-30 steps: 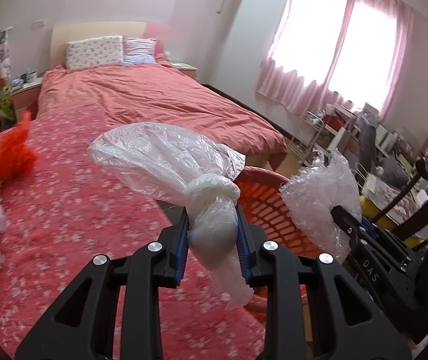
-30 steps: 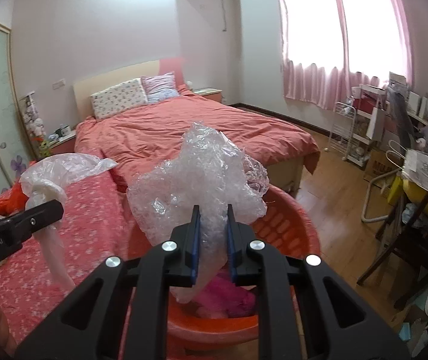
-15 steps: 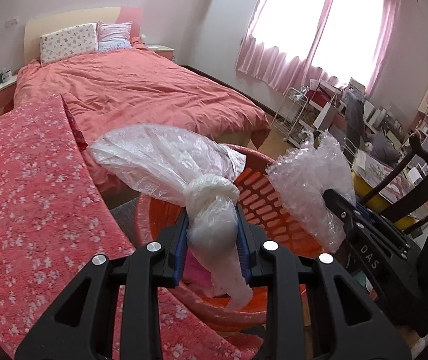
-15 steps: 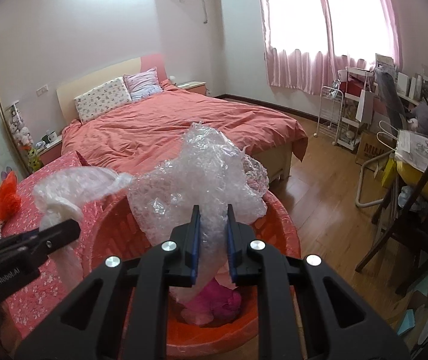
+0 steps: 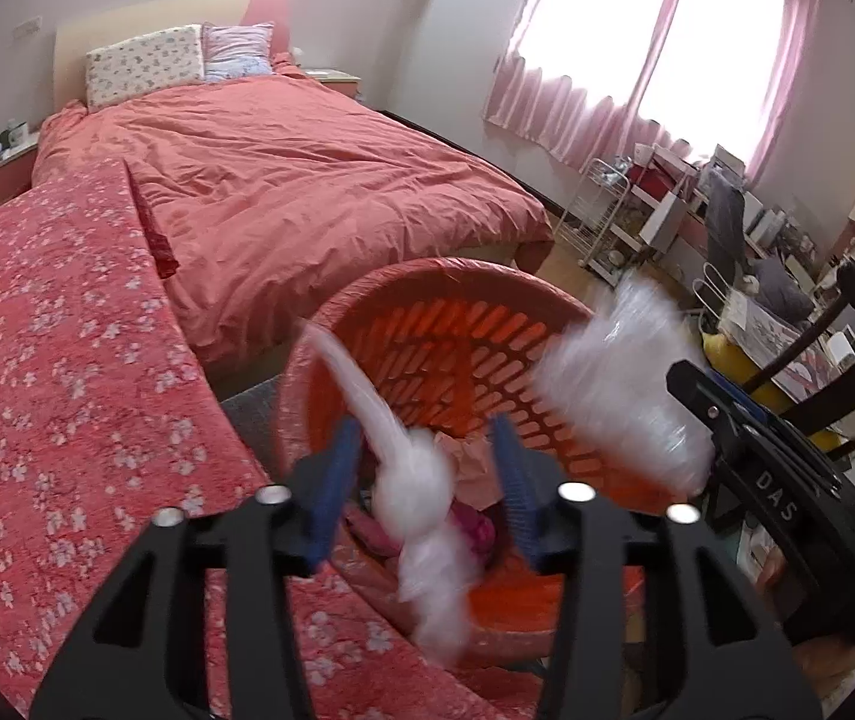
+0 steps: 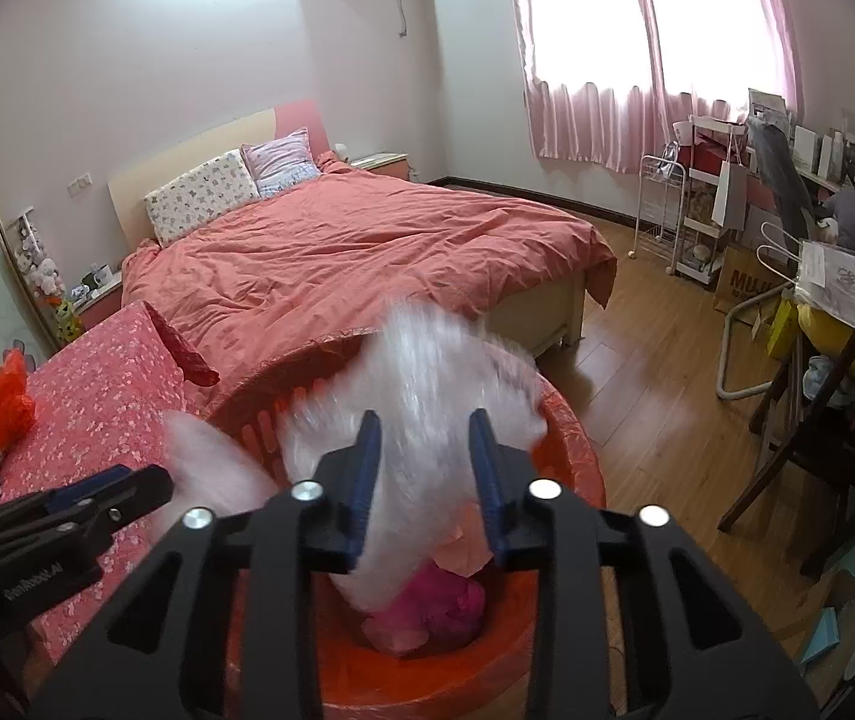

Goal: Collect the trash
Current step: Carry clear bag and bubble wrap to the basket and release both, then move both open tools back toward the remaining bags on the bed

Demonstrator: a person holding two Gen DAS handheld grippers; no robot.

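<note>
My left gripper (image 5: pixel 424 483) hangs over the orange basket (image 5: pixel 445 324) with its jaws opening. The knotted clear plastic bag (image 5: pixel 421 486) is a blur between the blue pads, touching neither and falling. My right gripper (image 6: pixel 424 477) is over the same orange basket (image 6: pixel 571 438), its jaws opening too. The bubble wrap (image 6: pixel 427 396) blurs between and beyond its pads, loose and dropping. Pink trash (image 6: pixel 445 597) lies at the basket's bottom. The bubble wrap (image 5: pixel 619 396) and the right gripper's black body (image 5: pixel 757 468) show at the right of the left wrist view.
A table with a red flowered cloth (image 5: pixel 55 396) stands left of the basket, with red and clear bags (image 6: pixel 1 414) at its far end. A bed (image 6: pixel 355 252) lies behind. Chairs and a cluttered desk (image 6: pixel 835 312) stand to the right on the wooden floor.
Both grippers went from shut on their trash to open. The plastic bag and the bubble wrap have come loose and are falling, blurred, into the basket.
</note>
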